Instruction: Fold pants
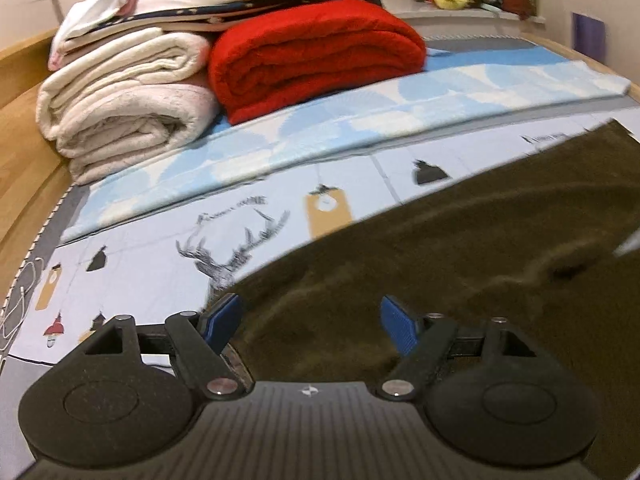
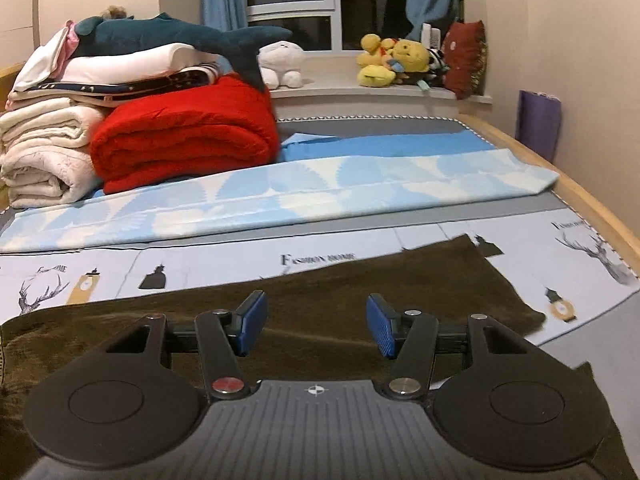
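Note:
Dark olive-brown pants [image 1: 460, 248] lie flat on the printed bed sheet [image 1: 132, 252]. In the left wrist view my left gripper [image 1: 312, 322] is open and empty, held low over the pants' left part near their edge. In the right wrist view the pants [image 2: 360, 284] stretch across the bed, with one end at the right [image 2: 500, 292]. My right gripper [image 2: 316, 326] is open and empty just above the pants' near part. Blue pads [image 2: 252, 320] show on the fingers.
Folded red blanket [image 2: 188, 136] and cream blankets [image 2: 40, 152] are stacked at the back left, with a plush shark [image 2: 180, 36] on top. A light blue folded sheet [image 2: 280, 196] lies across the bed. Wooden bed frame [image 2: 592, 208] at right; plush toys [image 2: 396, 60] on the windowsill.

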Demonstrator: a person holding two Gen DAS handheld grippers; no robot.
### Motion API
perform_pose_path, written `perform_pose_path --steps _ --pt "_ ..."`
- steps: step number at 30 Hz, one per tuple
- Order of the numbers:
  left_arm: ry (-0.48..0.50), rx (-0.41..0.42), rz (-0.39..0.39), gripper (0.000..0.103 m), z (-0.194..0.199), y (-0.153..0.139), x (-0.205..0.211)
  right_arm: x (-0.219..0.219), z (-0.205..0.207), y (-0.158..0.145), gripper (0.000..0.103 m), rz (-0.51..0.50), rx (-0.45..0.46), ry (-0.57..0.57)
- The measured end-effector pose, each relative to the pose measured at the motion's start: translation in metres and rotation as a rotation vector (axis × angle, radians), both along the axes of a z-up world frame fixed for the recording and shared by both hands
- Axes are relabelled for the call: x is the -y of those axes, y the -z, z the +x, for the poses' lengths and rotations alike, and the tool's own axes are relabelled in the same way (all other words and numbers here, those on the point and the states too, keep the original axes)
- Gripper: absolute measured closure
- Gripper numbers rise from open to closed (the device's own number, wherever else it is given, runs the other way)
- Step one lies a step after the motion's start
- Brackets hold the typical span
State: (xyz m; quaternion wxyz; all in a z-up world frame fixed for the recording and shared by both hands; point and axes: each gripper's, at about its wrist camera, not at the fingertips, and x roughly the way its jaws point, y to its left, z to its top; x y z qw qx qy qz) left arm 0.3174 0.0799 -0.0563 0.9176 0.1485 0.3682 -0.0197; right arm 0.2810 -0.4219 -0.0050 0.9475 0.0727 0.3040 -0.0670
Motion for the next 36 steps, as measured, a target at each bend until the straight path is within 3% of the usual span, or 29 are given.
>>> perform_pose_path --steps 2,3,4,5,6,7,10,14,15,17,18,19,26,28,29,31,33,36 --pt "-0.044 -0.005 -0.032 0.045 0.018 0.003 -0.018 -0.013 0.010 0.003 0.048 0.014 -0.011 -0.003" --pt "-0.068 -0.013 -0.061 0.063 0.027 0.005 -0.029 -0.019 0.015 0.004 0.050 0.029 -0.017 -0.009" --pt "-0.087 -0.025 -0.101 0.086 0.036 0.006 -0.040 -0.025 0.019 0.005 0.063 0.049 -0.019 -0.020" --pt "-0.103 -0.044 -0.144 0.096 0.045 0.009 -0.050 -0.030 0.023 0.005 0.080 0.064 -0.020 -0.032" --pt "-0.116 -0.059 -0.175 0.102 0.052 0.012 -0.058 -0.037 0.027 0.005 0.086 0.075 -0.021 -0.049" --pt "-0.126 -0.070 -0.196 0.102 0.059 0.016 -0.064 -0.041 0.030 0.005 0.090 0.077 -0.023 -0.061" --pt "-0.148 -0.087 -0.198 0.101 0.081 0.029 -0.071 -0.052 0.041 0.004 0.090 0.081 -0.034 -0.079" --pt "-0.150 -0.090 -0.217 0.096 0.108 0.042 -0.074 -0.053 0.056 0.009 0.090 0.161 -0.073 -0.086" --pt "-0.150 -0.089 -0.214 0.089 0.114 0.045 -0.074 -0.052 0.059 0.010 0.090 0.173 -0.082 -0.083" --pt "-0.163 -0.090 -0.195 0.058 0.128 0.053 -0.074 -0.053 0.064 0.015 0.089 0.175 -0.101 -0.089" --pt "-0.184 -0.099 -0.180 0.028 0.135 0.058 -0.074 -0.053 0.066 0.016 0.089 0.170 -0.110 -0.093" --pt "-0.200 -0.108 -0.171 0.016 0.141 0.064 -0.075 -0.054 0.068 0.018 0.089 0.164 -0.118 -0.098" --pt "-0.103 -0.173 -0.162 0.021 0.160 0.091 -0.071 -0.038 0.072 0.021 0.088 0.135 -0.140 -0.097" --pt "-0.080 -0.187 -0.162 0.040 0.162 0.095 -0.069 -0.031 0.071 0.022 0.088 0.133 -0.147 -0.089" --pt "-0.072 -0.200 -0.158 0.044 0.164 0.097 -0.068 -0.028 0.070 0.023 0.088 0.130 -0.151 -0.087" --pt "-0.054 -0.216 -0.156 0.077 0.164 0.098 -0.066 -0.022 0.068 0.023 0.088 0.118 -0.154 -0.085" --pt "-0.033 -0.214 -0.140 0.092 0.163 0.095 -0.061 -0.016 0.066 0.024 0.088 0.103 -0.157 -0.084" --pt "-0.011 -0.189 -0.092 0.098 0.157 0.083 -0.052 -0.004 0.062 0.025 0.088 0.073 -0.168 -0.068"
